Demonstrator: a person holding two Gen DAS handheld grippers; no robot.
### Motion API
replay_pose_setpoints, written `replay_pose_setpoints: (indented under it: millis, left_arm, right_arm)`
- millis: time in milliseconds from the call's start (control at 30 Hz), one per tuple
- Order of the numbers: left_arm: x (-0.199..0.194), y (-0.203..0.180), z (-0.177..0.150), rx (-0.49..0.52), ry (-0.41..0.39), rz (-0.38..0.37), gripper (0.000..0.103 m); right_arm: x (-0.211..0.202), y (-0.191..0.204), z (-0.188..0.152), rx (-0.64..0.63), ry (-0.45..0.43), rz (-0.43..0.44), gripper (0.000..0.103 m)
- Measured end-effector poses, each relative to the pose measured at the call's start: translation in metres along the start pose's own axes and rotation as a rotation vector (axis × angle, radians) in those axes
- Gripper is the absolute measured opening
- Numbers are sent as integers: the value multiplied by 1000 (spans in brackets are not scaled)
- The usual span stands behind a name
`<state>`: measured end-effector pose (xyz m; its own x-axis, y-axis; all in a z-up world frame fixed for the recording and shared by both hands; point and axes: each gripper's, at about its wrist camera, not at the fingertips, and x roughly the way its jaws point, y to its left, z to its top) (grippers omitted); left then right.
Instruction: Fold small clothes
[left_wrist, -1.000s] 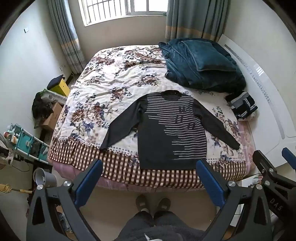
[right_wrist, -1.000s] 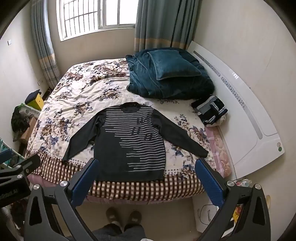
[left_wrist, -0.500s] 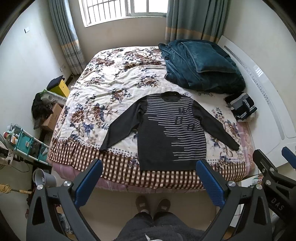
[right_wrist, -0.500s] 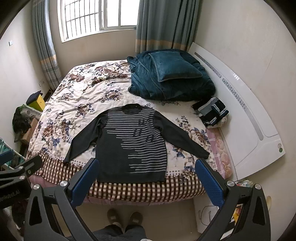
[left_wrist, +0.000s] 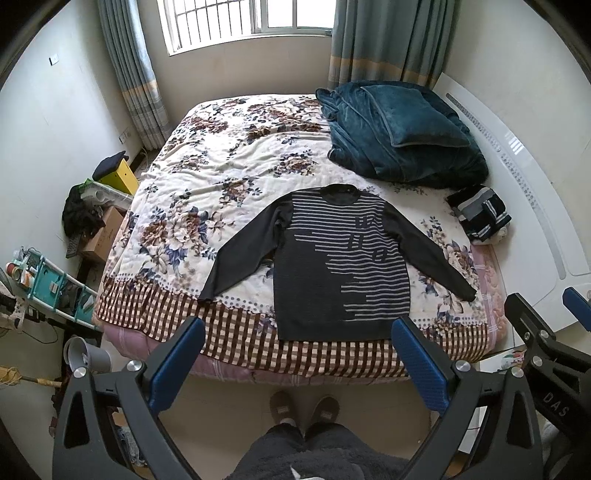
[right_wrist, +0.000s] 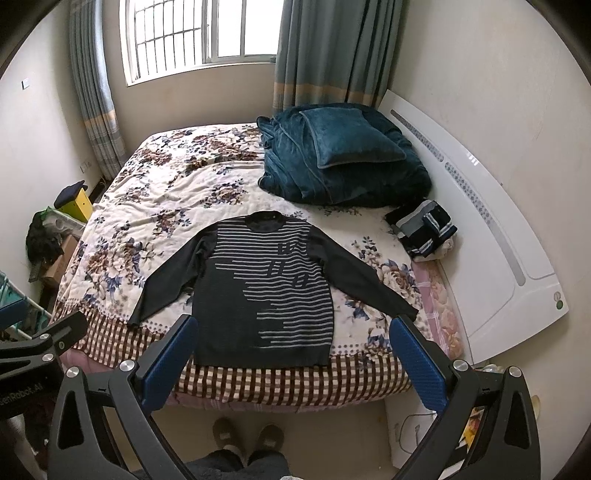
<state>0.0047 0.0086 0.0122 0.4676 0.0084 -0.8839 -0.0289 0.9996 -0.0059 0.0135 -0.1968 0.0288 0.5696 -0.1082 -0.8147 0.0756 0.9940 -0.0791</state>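
A dark long-sleeved sweater with grey stripes (left_wrist: 332, 266) lies flat and face up on the floral bedspread (left_wrist: 207, 184), sleeves spread, hem at the near checked edge. It also shows in the right wrist view (right_wrist: 266, 295). My left gripper (left_wrist: 295, 354) is open and empty, held high above the floor in front of the bed. My right gripper (right_wrist: 291, 354) is open and empty too, beside the left, also short of the bed. Part of the right gripper's frame (left_wrist: 539, 354) shows in the left wrist view.
A teal blanket and pillow (left_wrist: 399, 133) are heaped at the far right of the bed. A folded striped garment (left_wrist: 480, 214) lies at the right edge by the white headboard (left_wrist: 532, 206). Boxes and a rack (left_wrist: 48, 280) stand on the floor at left. The person's feet (left_wrist: 303, 406) are below.
Both grippers have risen and tilted slightly, so the bed and sweater sit a little lower in each view. The sweater has not moved. Both jaws stay open.
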Motion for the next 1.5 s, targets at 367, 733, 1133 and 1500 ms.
replay_pose_setpoints:
  millis: [367, 733, 1133, 1500]
  left_arm:
    - [-5, -11, 7, 0, -12, 5, 103]
    - [-10, -14, 9, -1, -13, 0, 103]
    - [-10, -13, 9, 2, -18, -2, 103]
    - [-11, -18, 9, 1, -32, 0, 103]
  right_arm:
    - [-4, -1, 10, -4, -6, -7, 103]
    - [-2, -6, 15, -4, -6, -7, 103]
    - [-3, -8, 8, -4, -14, -11, 103]
    - [-3, -14, 9, -7, -14, -9, 103]
